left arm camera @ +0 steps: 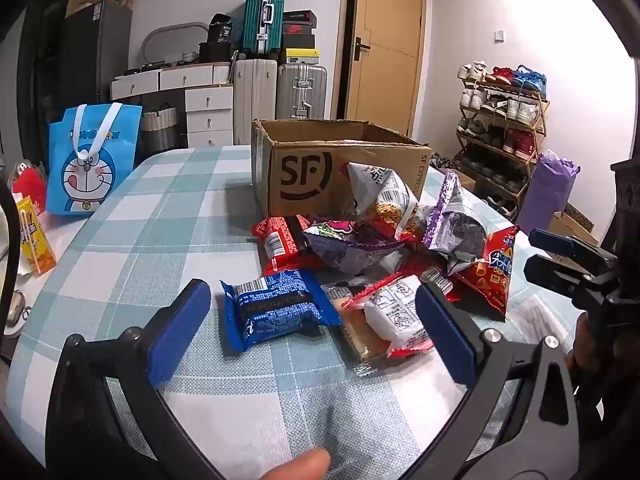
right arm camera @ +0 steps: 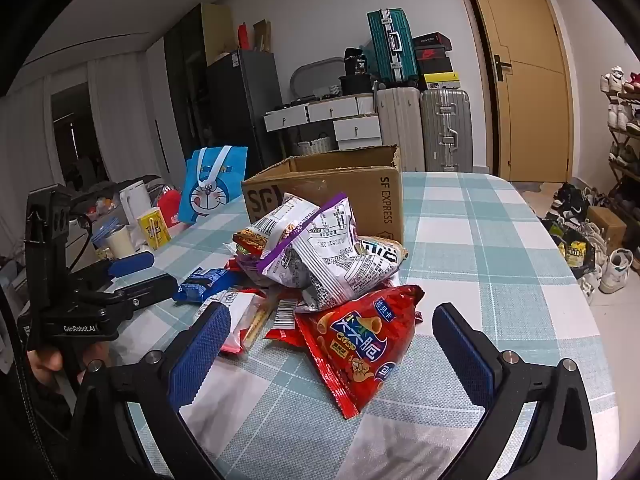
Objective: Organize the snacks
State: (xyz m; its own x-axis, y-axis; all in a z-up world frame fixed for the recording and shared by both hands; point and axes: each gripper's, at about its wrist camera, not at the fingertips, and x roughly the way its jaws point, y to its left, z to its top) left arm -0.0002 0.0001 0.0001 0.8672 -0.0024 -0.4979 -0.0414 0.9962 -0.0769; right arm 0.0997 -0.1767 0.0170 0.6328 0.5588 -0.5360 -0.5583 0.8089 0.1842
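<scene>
Nearest, the left gripper [left arm camera: 312, 328] and right gripper [right arm camera: 332, 348] hover with jaws spread wide and empty above a checked tablecloth [left arm camera: 140, 240]. Just ahead, a blue snack packet [left arm camera: 276, 312] and a red chip bag [right arm camera: 360, 344] edge a heap of snacks [right arm camera: 316, 256]. Behind it touches an open cardboard box [left arm camera: 320, 168]; farther back, suitcases [left arm camera: 280, 80].

I see a table [left arm camera: 168, 216] under a teal-and-white checked cloth. At its middle stands an open cardboard box [left arm camera: 320, 168]; a heap of snack packets [right arm camera: 320, 264] lies just in front of it, a blue packet [left arm camera: 276, 312] nearest on the left and a red chip bag [right arm camera: 360, 348] nearest on the right. Far left stand a blue cartoon bag [left arm camera: 92, 160] and a yellow carton [right arm camera: 154, 227].
</scene>
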